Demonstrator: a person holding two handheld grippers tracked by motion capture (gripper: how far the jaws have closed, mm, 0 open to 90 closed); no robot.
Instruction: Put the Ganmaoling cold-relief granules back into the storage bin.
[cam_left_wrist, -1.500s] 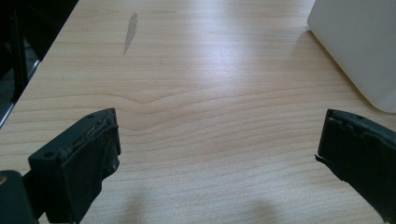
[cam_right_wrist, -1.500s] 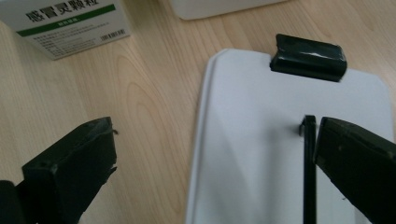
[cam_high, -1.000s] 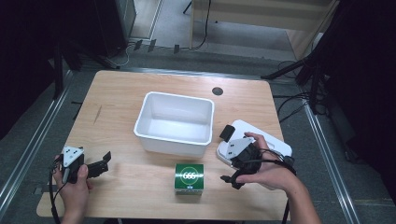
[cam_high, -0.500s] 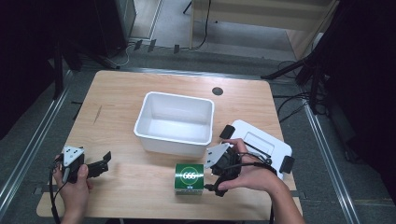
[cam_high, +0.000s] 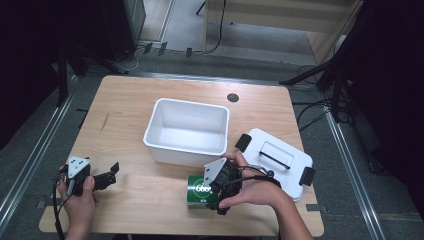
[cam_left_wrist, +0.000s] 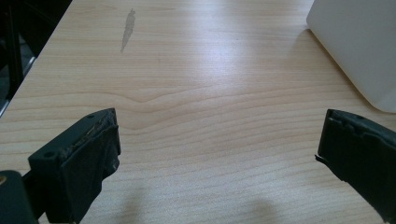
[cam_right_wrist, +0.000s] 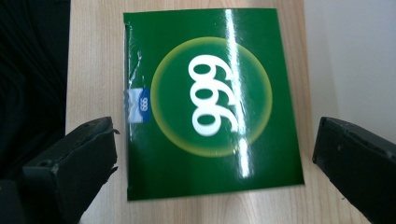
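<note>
The green box marked "999" is seen flat on the bench, between the wide-open fingers of the right gripper; the fingers stand just beside its two edges, and no contact can be told. In the high view, the right gripper is held over the box at the near edge of the bench. The left gripper is held open too, with nothing between its fingers, only bare wood. Beyond the right fingers, the white bin is placed, and the white lid lies beside it.
</note>
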